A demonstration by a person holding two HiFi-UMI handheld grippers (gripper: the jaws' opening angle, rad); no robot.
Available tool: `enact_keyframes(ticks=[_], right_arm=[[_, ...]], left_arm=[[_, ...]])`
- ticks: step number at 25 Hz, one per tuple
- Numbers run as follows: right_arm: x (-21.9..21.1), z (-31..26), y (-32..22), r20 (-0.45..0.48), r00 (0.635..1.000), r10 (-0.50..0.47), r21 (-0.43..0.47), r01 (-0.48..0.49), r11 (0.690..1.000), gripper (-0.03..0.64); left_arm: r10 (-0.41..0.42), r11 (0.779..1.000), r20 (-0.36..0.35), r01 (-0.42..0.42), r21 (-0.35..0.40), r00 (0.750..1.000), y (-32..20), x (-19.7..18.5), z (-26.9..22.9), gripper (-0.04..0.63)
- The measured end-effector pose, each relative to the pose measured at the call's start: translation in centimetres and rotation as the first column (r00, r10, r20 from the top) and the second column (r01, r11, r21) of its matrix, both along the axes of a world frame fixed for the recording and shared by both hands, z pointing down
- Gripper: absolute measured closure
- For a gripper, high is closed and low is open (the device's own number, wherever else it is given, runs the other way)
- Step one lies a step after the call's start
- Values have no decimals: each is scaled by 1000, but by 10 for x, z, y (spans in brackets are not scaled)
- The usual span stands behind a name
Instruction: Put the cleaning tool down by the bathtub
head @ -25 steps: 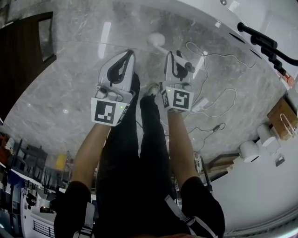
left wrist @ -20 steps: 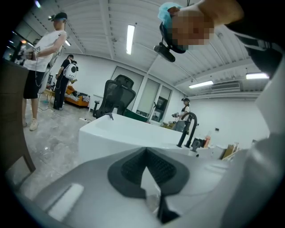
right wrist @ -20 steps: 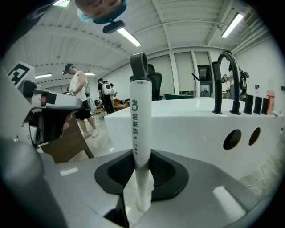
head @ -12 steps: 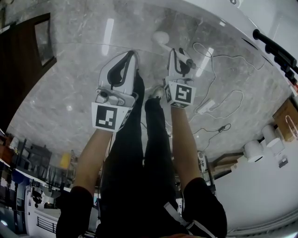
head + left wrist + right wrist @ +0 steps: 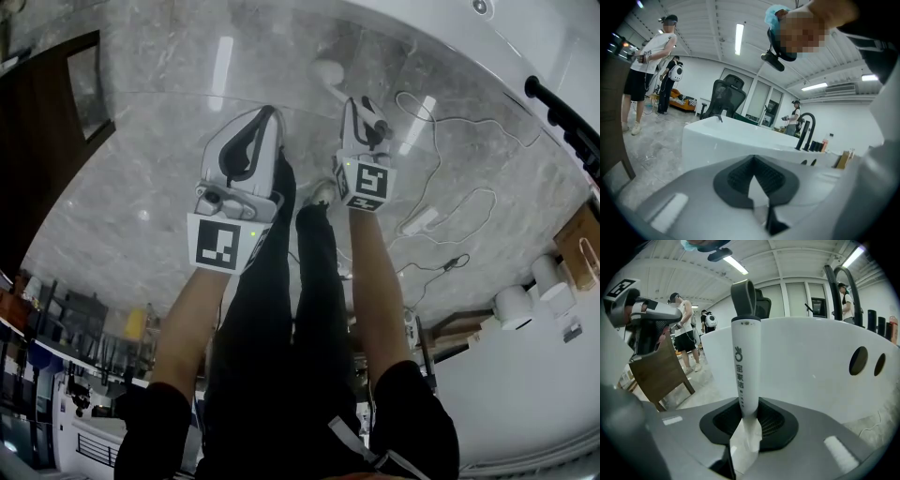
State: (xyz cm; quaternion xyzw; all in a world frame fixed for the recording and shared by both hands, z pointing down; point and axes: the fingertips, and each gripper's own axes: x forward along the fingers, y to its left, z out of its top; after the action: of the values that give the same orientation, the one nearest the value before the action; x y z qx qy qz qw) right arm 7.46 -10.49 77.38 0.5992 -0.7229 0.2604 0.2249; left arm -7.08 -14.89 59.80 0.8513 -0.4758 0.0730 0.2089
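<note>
The cleaning tool [image 5: 742,363] is a white handle with a grey loop on top, standing upright between my right gripper's [image 5: 748,414] jaws, which are shut on it. In the head view the tool's round white head [image 5: 326,73] sticks out past the right gripper [image 5: 361,106] over the grey marble floor. The white bathtub [image 5: 811,366] rises right behind the tool; its rim [image 5: 441,21] curves across the top right. My left gripper [image 5: 265,115] hangs beside the right one, its jaws [image 5: 752,160] together with nothing in them. The bathtub's wall [image 5: 736,140] fills its view ahead.
A black faucet [image 5: 805,130] stands on the tub's far rim. White cables [image 5: 450,202] and a power strip [image 5: 419,221] lie on the floor at right. A brown wooden panel [image 5: 658,376] leans at left. People [image 5: 647,61] and an office chair [image 5: 724,96] stand behind.
Both grippers have drifted slightly up in the head view, toward the tub. The right one keeps its hold on the tool.
</note>
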Motion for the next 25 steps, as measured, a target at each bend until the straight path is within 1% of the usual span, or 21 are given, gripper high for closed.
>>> enact_keyframes(ticks=[6,15,25], right_arm=[[-1,27,-3,-15,1000,-21,-60,20,998,522],[-1,56,4,-23,999,-25,-113,23,993,523],[-9,70,-8,-16,1000,-3,-109,1,994,522]], left_arm=[[3,1000,0,-3,-2,1000,-8,0,4,588],[13,1000,-4,-13,-19,1000,-10,-1,10,588],[30,999,-10,-30,-23,1000,-12,-3,13,588]])
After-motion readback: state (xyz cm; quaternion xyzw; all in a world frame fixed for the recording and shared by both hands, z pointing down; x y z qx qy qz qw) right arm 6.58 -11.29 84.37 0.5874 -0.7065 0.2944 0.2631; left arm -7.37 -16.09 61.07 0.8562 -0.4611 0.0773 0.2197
